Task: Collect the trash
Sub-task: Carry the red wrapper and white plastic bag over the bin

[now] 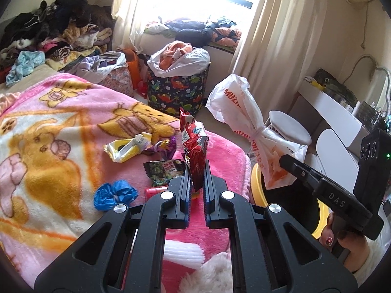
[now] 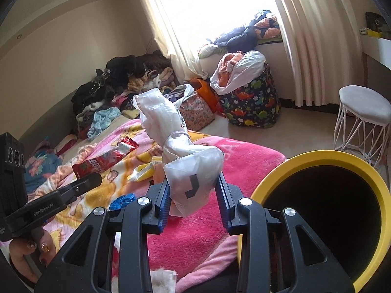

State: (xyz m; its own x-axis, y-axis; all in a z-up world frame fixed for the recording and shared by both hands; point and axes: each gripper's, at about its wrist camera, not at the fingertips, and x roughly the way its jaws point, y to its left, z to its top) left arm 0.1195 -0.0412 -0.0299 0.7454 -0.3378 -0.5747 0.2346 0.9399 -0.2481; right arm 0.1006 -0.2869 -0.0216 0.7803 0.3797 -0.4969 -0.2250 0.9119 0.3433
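Note:
My left gripper (image 1: 196,171) is shut on a crumpled red snack wrapper (image 1: 194,151) that stands upright above the pink blanket (image 1: 61,127). My right gripper (image 2: 193,185) is shut on a knotted white plastic bag (image 2: 171,131), held over the bed's edge. A black bin with a yellow rim (image 2: 276,171) stands just right of it. The left wrist view shows that bag (image 1: 242,112) above the bin (image 1: 256,185). In the right wrist view the red wrapper (image 2: 102,162) hangs in the left gripper (image 2: 94,179). Loose trash lies on the blanket: a yellow wrapper (image 1: 127,147), a green packet (image 1: 166,171), a blue crumpled piece (image 1: 116,194).
A dinosaur-print basket (image 2: 251,102) lined with a white bag stands on the floor by the curtains. A white stool (image 2: 361,112) sits to the right, and a white desk (image 1: 330,105) behind it. Piled clothes (image 1: 48,29) cover the far end of the bed.

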